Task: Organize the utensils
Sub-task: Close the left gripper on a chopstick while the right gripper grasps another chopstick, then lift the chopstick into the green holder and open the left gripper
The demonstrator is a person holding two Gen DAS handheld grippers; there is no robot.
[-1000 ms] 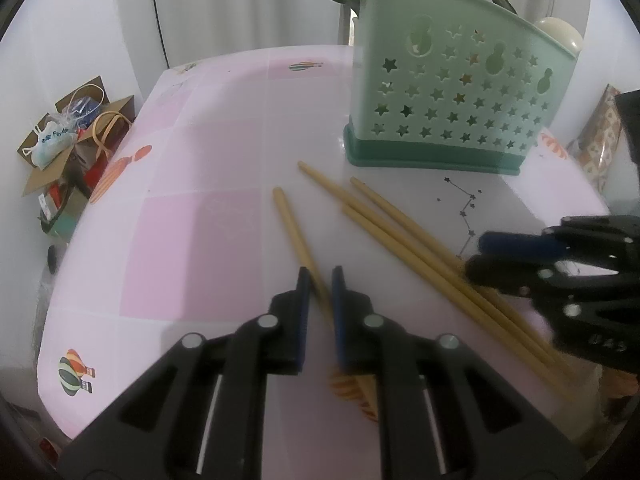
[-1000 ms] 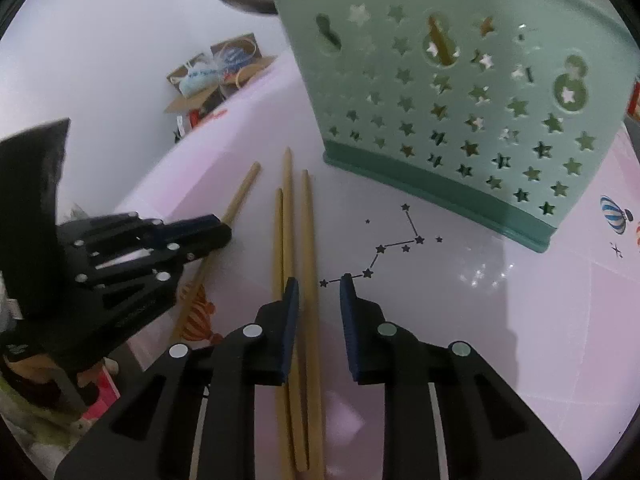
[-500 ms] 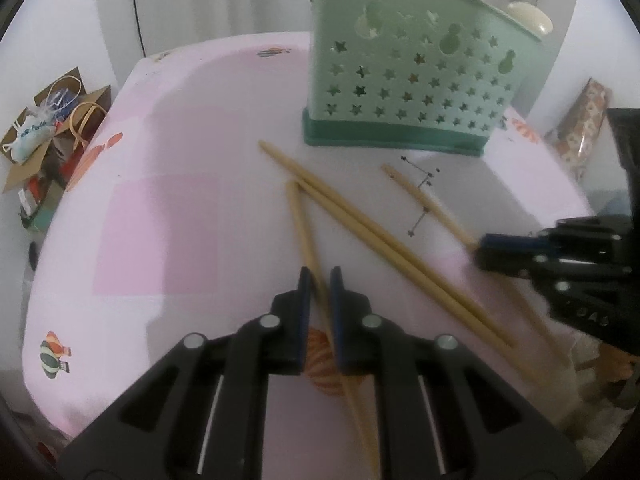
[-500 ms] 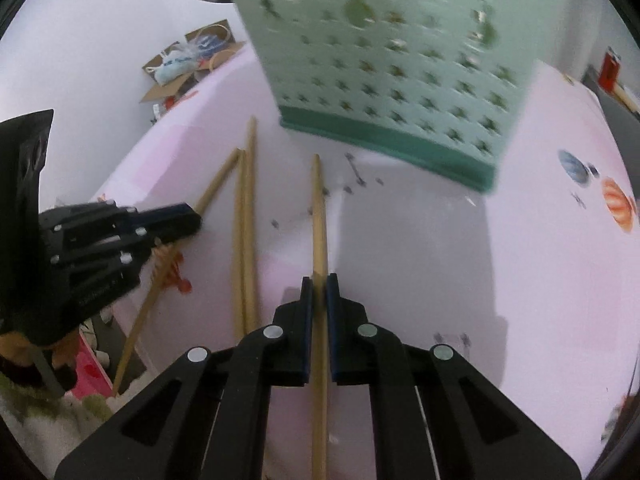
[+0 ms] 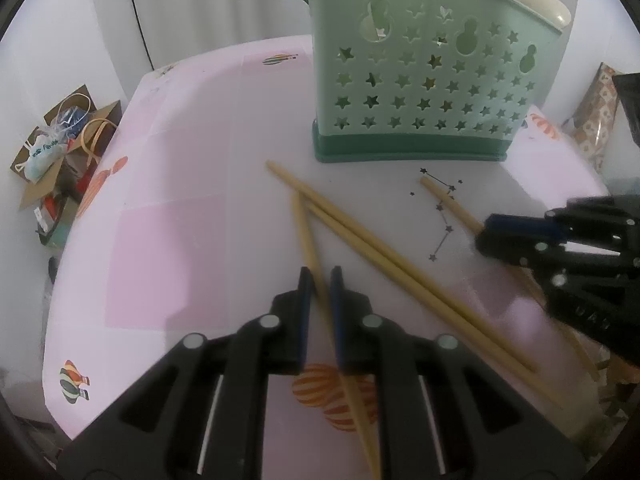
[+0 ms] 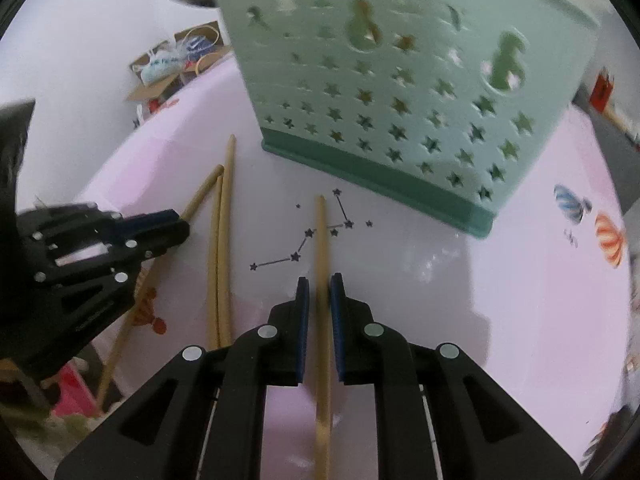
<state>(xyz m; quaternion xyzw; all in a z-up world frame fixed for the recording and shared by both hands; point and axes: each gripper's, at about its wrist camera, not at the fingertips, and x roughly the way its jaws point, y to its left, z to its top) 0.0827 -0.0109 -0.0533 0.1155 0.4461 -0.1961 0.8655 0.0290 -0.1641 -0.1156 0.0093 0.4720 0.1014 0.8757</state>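
Several wooden chopsticks lie on the pink table [image 5: 180, 220] in front of a mint green star-punched utensil holder [image 5: 420, 92]. My left gripper [image 5: 318, 280] is shut on one chopstick [image 5: 304, 232], which slants across the tips of a loose pair [image 5: 380, 248]. In the left wrist view my right gripper [image 5: 486, 232] sits at the right edge. In its own view the right gripper [image 6: 319, 280] grips another chopstick [image 6: 320, 232] that points at the holder [image 6: 400, 100]; its jaws are opening slightly with the stick between them. My left gripper [image 6: 180, 228] shows at the left there.
A cream utensil head [image 5: 544, 4] sticks out of the holder. An open cardboard box with bags [image 5: 52, 148] sits on the floor past the table's left edge. A patterned packet [image 5: 596, 112] stands beyond the right edge. Balloon prints dot the tablecloth.
My right gripper shut on one chopstick and drew it to the right, away from the other sticks. My left gripper has kept its chopstick and barely moved.
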